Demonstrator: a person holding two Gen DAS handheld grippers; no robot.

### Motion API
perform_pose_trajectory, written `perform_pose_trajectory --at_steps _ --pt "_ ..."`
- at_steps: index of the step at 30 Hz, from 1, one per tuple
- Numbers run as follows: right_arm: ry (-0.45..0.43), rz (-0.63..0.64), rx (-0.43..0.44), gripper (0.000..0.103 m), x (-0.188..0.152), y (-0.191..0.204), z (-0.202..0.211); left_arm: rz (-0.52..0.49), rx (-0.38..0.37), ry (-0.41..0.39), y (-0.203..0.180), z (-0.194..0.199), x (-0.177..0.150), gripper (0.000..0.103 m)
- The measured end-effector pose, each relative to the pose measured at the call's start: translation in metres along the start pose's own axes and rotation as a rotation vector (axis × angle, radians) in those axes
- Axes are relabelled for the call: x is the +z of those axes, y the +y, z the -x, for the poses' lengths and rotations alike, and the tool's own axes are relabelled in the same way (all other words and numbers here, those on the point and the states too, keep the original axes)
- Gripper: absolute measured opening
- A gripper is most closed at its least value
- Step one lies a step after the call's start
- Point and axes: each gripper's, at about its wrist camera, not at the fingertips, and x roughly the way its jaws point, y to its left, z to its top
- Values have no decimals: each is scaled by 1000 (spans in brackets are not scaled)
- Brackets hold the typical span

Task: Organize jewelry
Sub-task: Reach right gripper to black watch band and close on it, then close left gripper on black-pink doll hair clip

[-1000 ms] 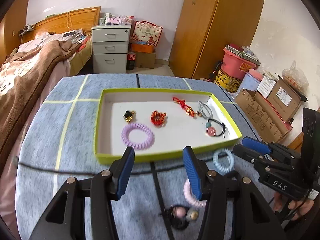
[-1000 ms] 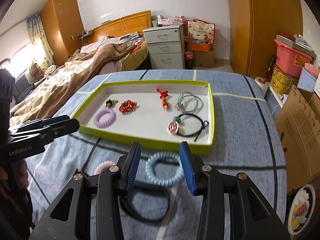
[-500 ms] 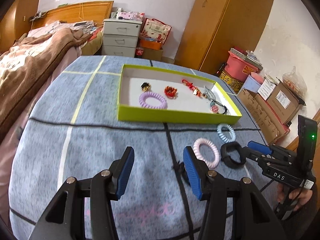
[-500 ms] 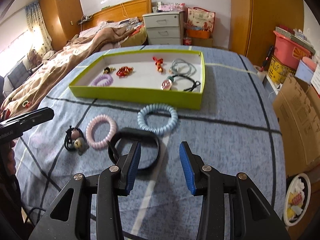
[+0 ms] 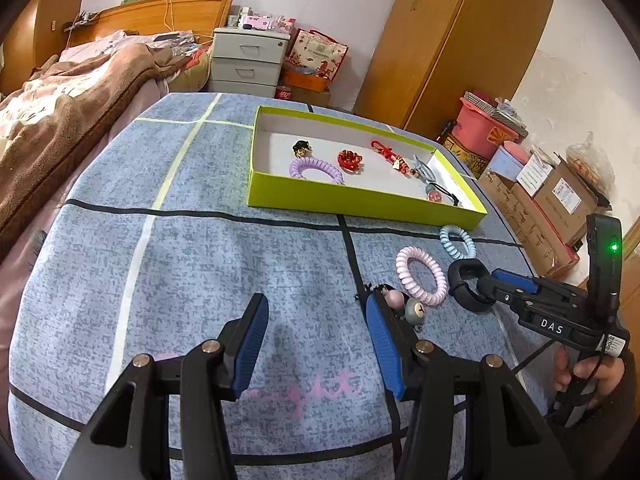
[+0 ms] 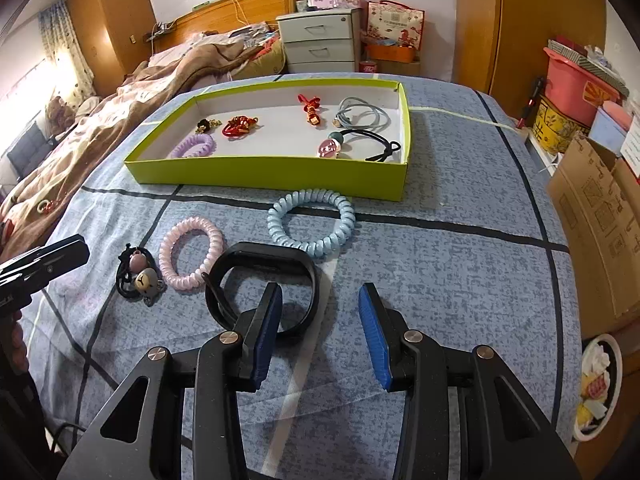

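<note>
A lime green tray (image 6: 280,172) (image 5: 360,200) on the blue cloth holds a purple coil tie (image 6: 192,146), red charms (image 6: 239,126), grey and black hair ties and a small dark clip. Outside it lie a light blue coil tie (image 6: 312,220), a pink coil tie (image 6: 191,254), a black band (image 6: 262,280) and a black tie with bear charms (image 6: 138,276). My right gripper (image 6: 320,328) is open, its left finger over the black band's near edge. My left gripper (image 5: 316,332) is open and empty, its right finger beside the bear charms (image 5: 404,304).
The table is covered by a blue cloth with black and yellow lines (image 5: 200,240). A bed (image 5: 60,100) lies to the left, drawers (image 5: 246,62) and a wardrobe (image 5: 448,40) behind, cardboard boxes (image 6: 600,216) to the right.
Both grippers have pulled back from the tray toward the near side of the table. The loose ties and the black band now lie in front of them. Both stay open.
</note>
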Motion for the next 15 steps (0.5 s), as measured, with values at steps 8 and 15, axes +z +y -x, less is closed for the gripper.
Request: perform_pose_trajectory --at_steps 8,15 --pt "-6 2 -1 5 1 5 0 -6 -7 6 0 0 -1 53" --pt "-46 -49 1 5 -3 -5 10 -22 -21 21 -6 -5 -1 53"
